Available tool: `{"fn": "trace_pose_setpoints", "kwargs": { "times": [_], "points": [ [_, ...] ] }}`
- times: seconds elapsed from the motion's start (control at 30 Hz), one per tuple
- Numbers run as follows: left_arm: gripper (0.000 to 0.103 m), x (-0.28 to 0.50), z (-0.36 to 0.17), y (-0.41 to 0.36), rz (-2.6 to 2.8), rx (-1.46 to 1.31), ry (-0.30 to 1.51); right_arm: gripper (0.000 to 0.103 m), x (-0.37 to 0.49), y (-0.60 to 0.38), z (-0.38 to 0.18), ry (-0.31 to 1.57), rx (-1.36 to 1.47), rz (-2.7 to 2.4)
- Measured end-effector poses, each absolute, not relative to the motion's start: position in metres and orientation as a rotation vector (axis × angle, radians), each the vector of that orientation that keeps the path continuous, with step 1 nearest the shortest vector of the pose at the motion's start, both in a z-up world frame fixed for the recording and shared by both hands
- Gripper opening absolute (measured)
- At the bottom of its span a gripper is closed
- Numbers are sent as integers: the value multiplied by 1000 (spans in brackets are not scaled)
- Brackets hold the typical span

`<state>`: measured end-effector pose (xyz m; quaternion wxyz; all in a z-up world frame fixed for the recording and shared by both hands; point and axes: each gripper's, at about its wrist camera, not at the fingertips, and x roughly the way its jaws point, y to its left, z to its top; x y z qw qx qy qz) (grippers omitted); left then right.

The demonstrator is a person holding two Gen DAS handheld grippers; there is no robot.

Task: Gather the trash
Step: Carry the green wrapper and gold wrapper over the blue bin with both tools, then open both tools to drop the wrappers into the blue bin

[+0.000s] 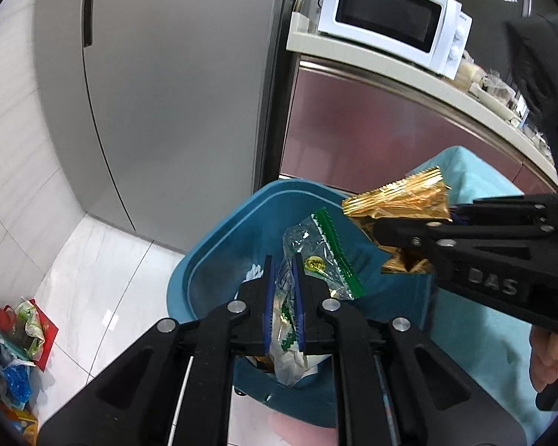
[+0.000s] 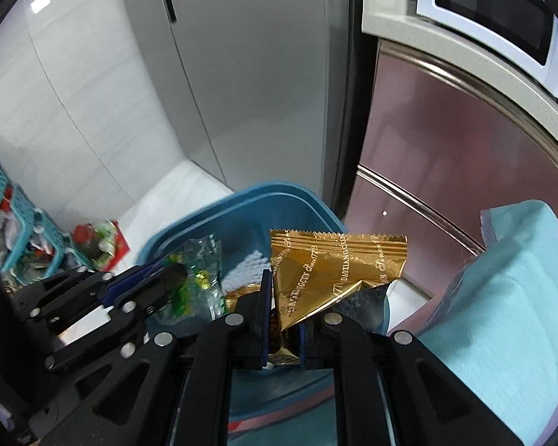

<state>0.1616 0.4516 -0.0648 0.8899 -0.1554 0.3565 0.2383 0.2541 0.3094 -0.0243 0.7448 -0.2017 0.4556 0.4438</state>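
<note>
My left gripper [image 1: 283,271] is shut on a clear wrapper with a green zigzag edge [image 1: 321,252], held over the open blue trash bin [image 1: 204,252]. My right gripper [image 2: 283,297] is shut on a gold foil wrapper [image 2: 331,264], also held over the blue bin [image 2: 189,223]. The right gripper shows in the left wrist view [image 1: 387,228] at the right with the gold wrapper [image 1: 398,200]. The left gripper shows in the right wrist view [image 2: 167,271] at the left with the clear wrapper [image 2: 201,264]. White trash [image 2: 245,269] lies inside the bin.
A grey fridge [image 1: 175,93] stands behind the bin. A counter [image 1: 390,74] with a white microwave [image 1: 390,15] is at the right. A teal cloth [image 2: 502,297] covers a surface at the right. Teal baskets [image 2: 18,219] and colourful wrappers [image 1: 26,327] lie on the white floor at the left.
</note>
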Motion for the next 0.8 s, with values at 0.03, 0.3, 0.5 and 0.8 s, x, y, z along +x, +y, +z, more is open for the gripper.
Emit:
{"fn": "trace_pose_setpoints", "kwargs": {
  "times": [0.03,0.3,0.5,0.8],
  "points": [
    [10,164,-68,452,499,-318,747,10,256,314,-30,1025,-454,977],
    [21,176,-89,453,506,-303,782,27,263,327,-50,1096,-493,966],
    [33,175,-90,453,523,-295,776,31,261,329,-50,1105,-510,957],
    [49,167,-80,456,538,-308,744,39,260,330,-46,1104,-526,952]
  ]
}}
